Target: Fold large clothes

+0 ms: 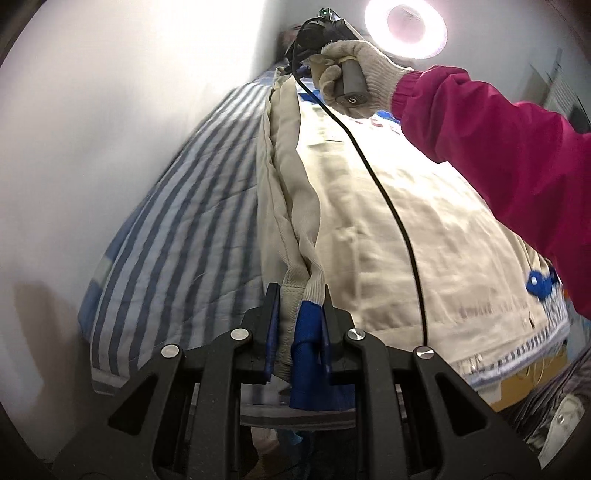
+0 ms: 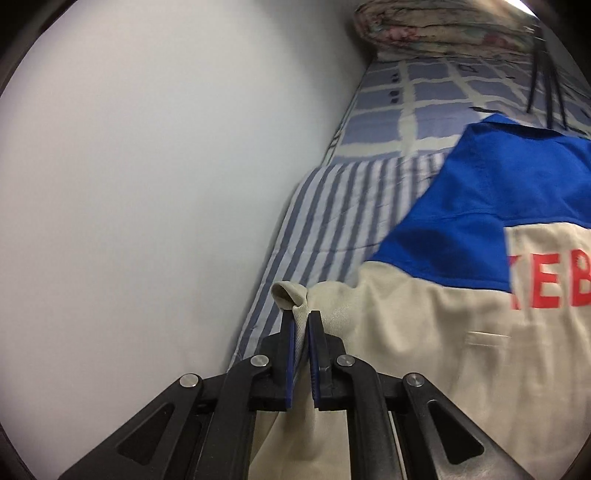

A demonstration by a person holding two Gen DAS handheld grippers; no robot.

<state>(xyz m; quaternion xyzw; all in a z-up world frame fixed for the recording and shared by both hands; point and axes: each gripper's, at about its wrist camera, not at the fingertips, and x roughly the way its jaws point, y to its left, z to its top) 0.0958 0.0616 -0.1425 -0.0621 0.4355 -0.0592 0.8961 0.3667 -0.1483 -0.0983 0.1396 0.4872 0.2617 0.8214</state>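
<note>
White matte wall (image 2: 147, 203) on the left of both views. Bed (image 1: 177, 229) alongside it, covered in a quilted blue-and-white striped sheet; in the right wrist view the far end switches to a blue-and-cream checked sheet (image 2: 424, 99), with a folded floral quilt (image 2: 436, 33) at the head. Large beige twill work jacket (image 1: 406, 229) lies lengthwise on the bed: blue yoke panel, red block lettering, ribbed striped hem band, near long edge doubled over into a thick rolled fold. Person's magenta woven sleeve (image 1: 498, 147) reaches over the jacket; knit cream-gloved hand (image 1: 354, 70) wraps the grey cylindrical handle of the right hand-held gripper (image 2: 301, 317), thin black cable (image 1: 388, 206) trailing across the fabric. Bright ring lamp (image 1: 406, 26) top right. Left hand-held gripper (image 1: 299, 295), black with blue pads, is clenched on a bunch of beige fabric and blue cuff at the jacket's near end. Right hand-held gripper is clamped on a thin beige fold at the jacket's edge, small loop of cloth poking above the tips.
</note>
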